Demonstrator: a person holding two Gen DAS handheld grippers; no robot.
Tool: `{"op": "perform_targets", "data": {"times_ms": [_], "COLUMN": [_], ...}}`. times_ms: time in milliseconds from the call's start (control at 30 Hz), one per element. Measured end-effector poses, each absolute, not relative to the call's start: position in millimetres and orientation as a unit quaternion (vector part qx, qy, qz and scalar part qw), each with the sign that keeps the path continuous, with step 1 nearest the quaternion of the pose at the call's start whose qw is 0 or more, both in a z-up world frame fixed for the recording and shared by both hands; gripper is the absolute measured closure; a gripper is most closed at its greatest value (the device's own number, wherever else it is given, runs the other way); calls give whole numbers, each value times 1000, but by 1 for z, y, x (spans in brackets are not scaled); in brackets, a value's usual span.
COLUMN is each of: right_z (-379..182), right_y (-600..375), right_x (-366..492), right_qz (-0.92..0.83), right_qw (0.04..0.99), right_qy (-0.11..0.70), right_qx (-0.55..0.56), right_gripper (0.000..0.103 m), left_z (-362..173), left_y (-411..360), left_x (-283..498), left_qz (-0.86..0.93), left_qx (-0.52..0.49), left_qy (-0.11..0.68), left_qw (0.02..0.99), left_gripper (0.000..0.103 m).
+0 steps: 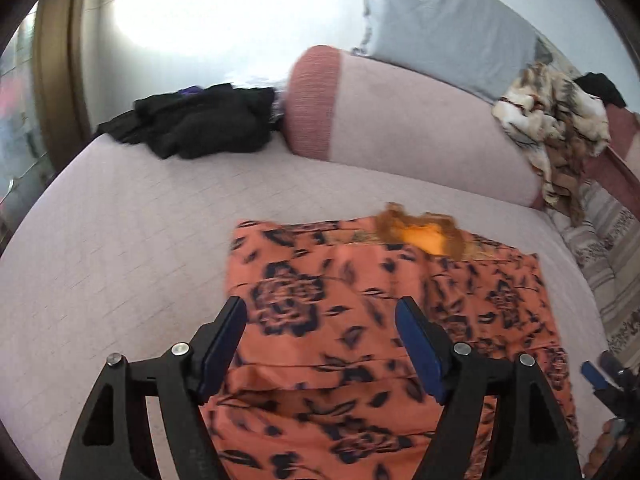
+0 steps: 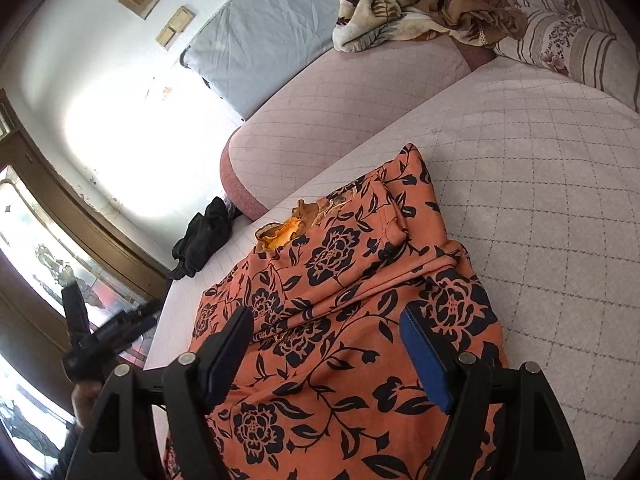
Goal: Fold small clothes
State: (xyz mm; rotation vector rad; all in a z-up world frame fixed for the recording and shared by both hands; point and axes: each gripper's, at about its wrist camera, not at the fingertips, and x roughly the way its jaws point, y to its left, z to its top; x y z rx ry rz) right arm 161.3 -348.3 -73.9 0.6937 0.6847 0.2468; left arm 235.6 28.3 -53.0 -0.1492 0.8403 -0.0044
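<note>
Orange floral garment (image 1: 360, 320) lies flat on pink quilted sofa seat (image 1: 120, 248), partly folded, sleeve doubled over body toward 1 o'clock in right wrist view. Left gripper (image 1: 320, 332) hovers above garment, jaws apart, nothing between them. Right gripper (image 2: 326, 344) likewise, jaws apart and empty. Both aim along garment length, likely lining up for next fold. Black clothes pile (image 1: 192, 120) at 11 o'clock, well apart; patterned blanket (image 1: 552, 128) at 2 o'clock on backrest.
</note>
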Motion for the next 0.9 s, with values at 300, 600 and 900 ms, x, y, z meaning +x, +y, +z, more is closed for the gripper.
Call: {"op": "perform_targets", "data": {"times_ms": [300,600,900], "right_z": [-96,-125,-63], "right_y": [-356,-354,-320], "right_x": [254,284,269], "right_qz": [84,-9,-2], "right_qw": [791,772,849], "right_qy": [390,412,375], "right_qx": [463,484,373], "right_gripper": [24,47,98], "left_z": [-112,-109,-129], "left_y": [78,71,78], "left_x": [230,219,233], "left_qz": [46,18,62], "left_qx": [-134,-100,-93], "left_qy": [425,427,458], "left_qw": [894,899,882], "left_gripper": [26,26,26]}}
